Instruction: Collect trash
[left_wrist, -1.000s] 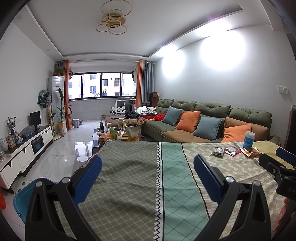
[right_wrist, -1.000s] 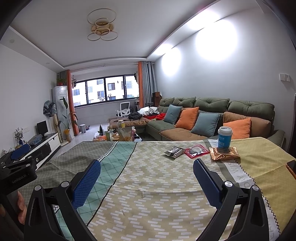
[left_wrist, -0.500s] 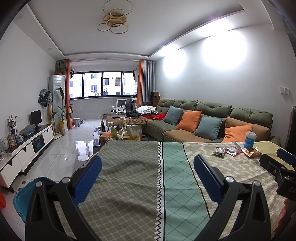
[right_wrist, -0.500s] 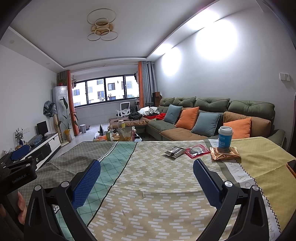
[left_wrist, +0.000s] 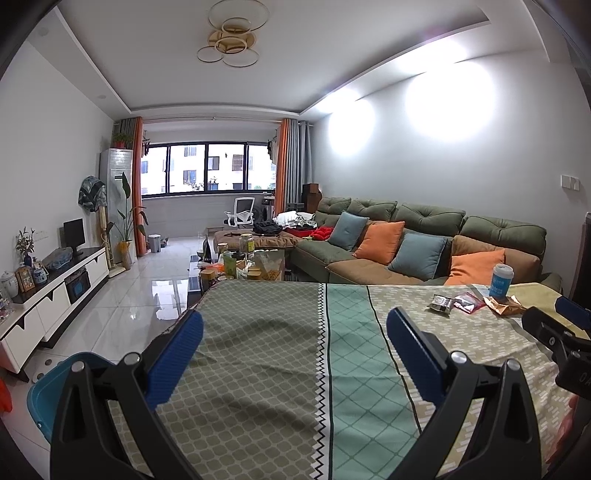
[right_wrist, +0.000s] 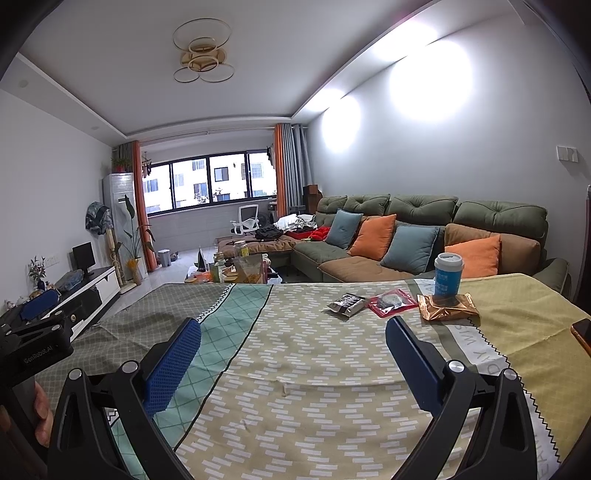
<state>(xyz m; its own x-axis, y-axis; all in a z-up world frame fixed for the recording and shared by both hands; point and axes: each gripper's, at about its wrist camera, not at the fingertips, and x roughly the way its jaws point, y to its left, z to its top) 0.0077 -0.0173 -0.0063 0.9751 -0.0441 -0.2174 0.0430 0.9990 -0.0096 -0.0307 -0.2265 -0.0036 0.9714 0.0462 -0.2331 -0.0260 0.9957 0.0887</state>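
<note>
On the cloth-covered table (right_wrist: 295, 369) lie a black wrapper (right_wrist: 345, 303), a red wrapper (right_wrist: 392, 302) and a gold wrapper (right_wrist: 447, 307), with a blue paper cup (right_wrist: 447, 274) standing on the gold one. They also show in the left wrist view at far right: black wrapper (left_wrist: 440, 303), red wrapper (left_wrist: 468, 302), gold wrapper (left_wrist: 504, 305), cup (left_wrist: 500, 281). My right gripper (right_wrist: 293, 345) is open and empty, short of the wrappers. My left gripper (left_wrist: 294, 341) is open and empty over the table's left part.
A blue bin (left_wrist: 55, 391) stands on the floor by the table's left edge. An orange phone (right_wrist: 583, 332) lies at the table's right edge. A green sofa (right_wrist: 424, 229) and a cluttered coffee table (left_wrist: 240, 262) stand beyond the table.
Both grippers have stayed open and almost still; the left wrist view has shifted very slightly.
</note>
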